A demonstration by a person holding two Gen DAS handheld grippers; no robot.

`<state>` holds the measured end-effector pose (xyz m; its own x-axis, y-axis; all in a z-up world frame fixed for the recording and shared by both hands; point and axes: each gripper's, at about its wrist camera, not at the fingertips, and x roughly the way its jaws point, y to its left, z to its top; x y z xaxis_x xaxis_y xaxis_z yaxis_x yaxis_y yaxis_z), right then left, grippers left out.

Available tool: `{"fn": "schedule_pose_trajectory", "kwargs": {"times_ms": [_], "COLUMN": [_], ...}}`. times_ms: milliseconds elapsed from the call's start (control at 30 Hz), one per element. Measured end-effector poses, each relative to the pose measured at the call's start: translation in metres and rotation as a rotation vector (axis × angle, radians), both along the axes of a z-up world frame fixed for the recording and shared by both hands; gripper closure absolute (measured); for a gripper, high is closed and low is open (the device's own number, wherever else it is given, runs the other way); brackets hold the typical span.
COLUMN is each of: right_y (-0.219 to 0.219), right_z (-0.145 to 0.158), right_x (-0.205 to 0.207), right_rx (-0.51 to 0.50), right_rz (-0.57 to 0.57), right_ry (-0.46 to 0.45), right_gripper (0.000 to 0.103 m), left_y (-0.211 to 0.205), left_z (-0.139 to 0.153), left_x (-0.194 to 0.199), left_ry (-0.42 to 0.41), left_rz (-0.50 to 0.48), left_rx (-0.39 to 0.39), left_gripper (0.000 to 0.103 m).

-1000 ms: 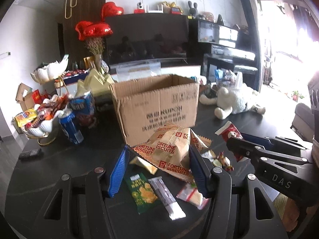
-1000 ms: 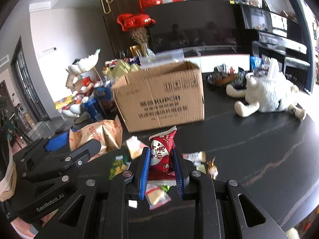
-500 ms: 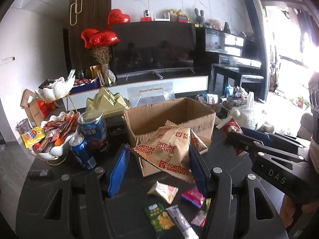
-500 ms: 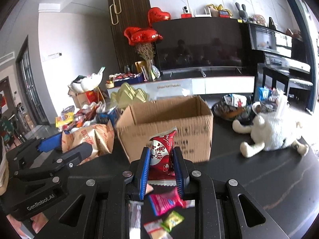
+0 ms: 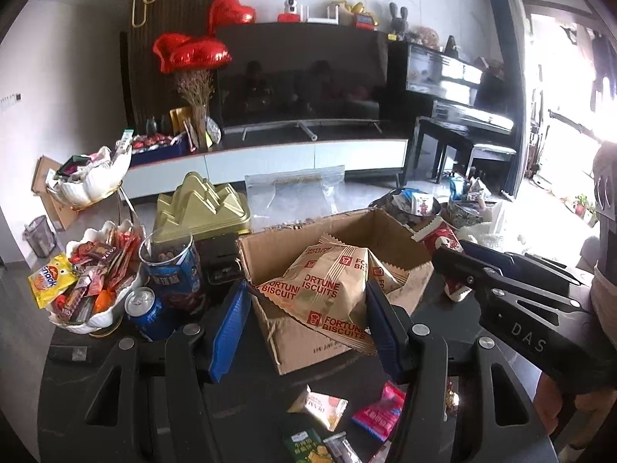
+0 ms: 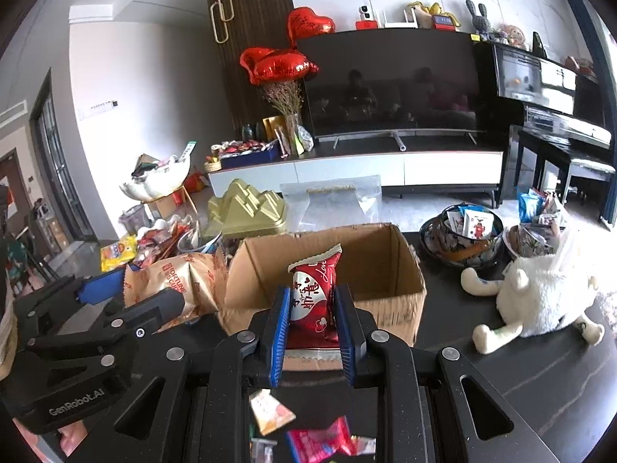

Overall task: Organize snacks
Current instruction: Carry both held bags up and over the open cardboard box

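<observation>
Left tongs (image 5: 304,308): clamped on a tan Fortune Biscuits bag (image 5: 327,289), which is held above the open cardboard box (image 5: 385,227); judged to be positioned for release into it.

Right tongs (image 6: 313,308): closed on a red snack packet (image 6: 314,297), which is kept upright at the box's near wall (image 6: 381,308); a matching drop is presumably intended.

Pose: both tools are raised off the dark surface (image 6: 540,378) and angled toward the box, left beside right.

Remaining: small loose packets (image 5: 322,411) are left on the surface below the tongs; sorting is judged unfinished.
</observation>
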<state>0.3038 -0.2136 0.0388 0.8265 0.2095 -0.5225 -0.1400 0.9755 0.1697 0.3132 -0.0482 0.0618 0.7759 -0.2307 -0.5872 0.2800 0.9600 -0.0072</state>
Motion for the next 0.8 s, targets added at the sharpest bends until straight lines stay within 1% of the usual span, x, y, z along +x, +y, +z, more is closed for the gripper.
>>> {"fn": "schedule_pose_trajectory", "kwargs": {"times_ms": [233, 367, 500, 667, 700, 767, 800], "right_y": [-0.003, -0.005, -0.007, -0.008, -0.009, -0.012, -0.013], "right_z": [-0.001, -0.006, -0.012, -0.021, -0.022, -0.025, -0.026], "right_x": [0.041, 0.066, 0.086, 0.103, 0.106, 0.110, 0.111], "right_rx": [0.027, 0.029, 0.012, -0.007, -0.007, -0.009, -0.010], "right_rz": [0.020, 0.028, 0.024, 0.029, 0.025, 0.016, 0.011], "right_ry": [0.086, 0.133, 0.161, 0.187, 0.191, 0.197, 0.203], "right_gripper": [0.079, 0.079, 0.079, 0.078, 0.078, 0.078, 0.075], "left_y": [-0.006, -0.009, -0.012, -0.015, -0.016, -0.017, -0.017], "left_z": [0.002, -0.002, -0.014, -0.027, -0.030, -0.032, -0.033], "left_x": [0.034, 0.059, 0.084, 0.103, 0.107, 0.110, 0.111], "left_ry": [0.054, 0.103, 0.149, 0.189, 0.195, 0.196, 0.192], "left_rz": [-0.013, -0.016, -0.009, -0.001, 0.003, 0.016, 0.028], "left_rx": [0.010, 0.002, 0.003, 0.012, 0.014, 0.024, 0.030], "left_gripper": [0.044, 0.044, 0.044, 0.043, 0.043, 0.038, 0.030]}}
